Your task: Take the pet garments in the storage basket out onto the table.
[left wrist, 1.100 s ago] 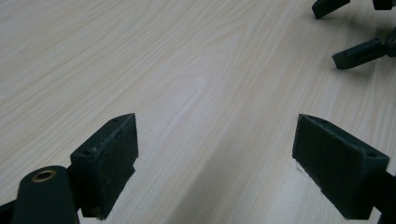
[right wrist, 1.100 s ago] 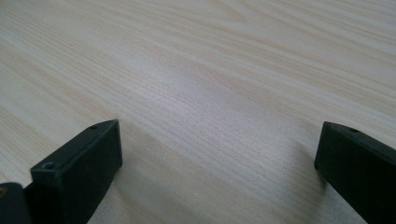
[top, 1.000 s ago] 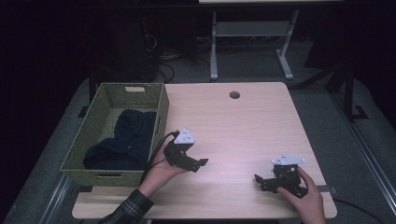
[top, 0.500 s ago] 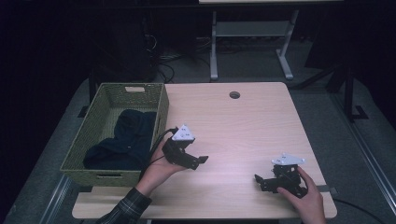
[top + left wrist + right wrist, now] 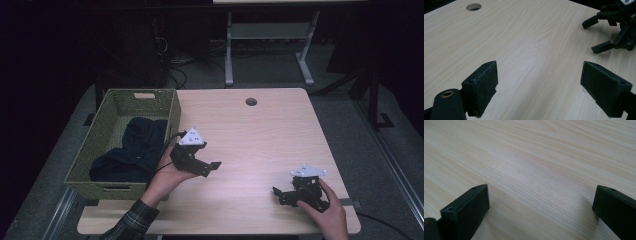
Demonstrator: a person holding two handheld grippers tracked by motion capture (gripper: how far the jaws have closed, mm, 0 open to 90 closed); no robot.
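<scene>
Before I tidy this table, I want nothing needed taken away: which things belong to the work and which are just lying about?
In the work:
left tongs, open
right tongs, open
green basket
dark cloth inside it

Just there:
cable hole in the table
metal stand behind

The basket's [image 5: 105, 187] near wall hides part of the dark cloth [image 5: 131, 152].

A pale wooden table [image 5: 260, 135] with a round cable hole [image 5: 251, 101] stands before a metal desk frame [image 5: 270, 45].
</scene>
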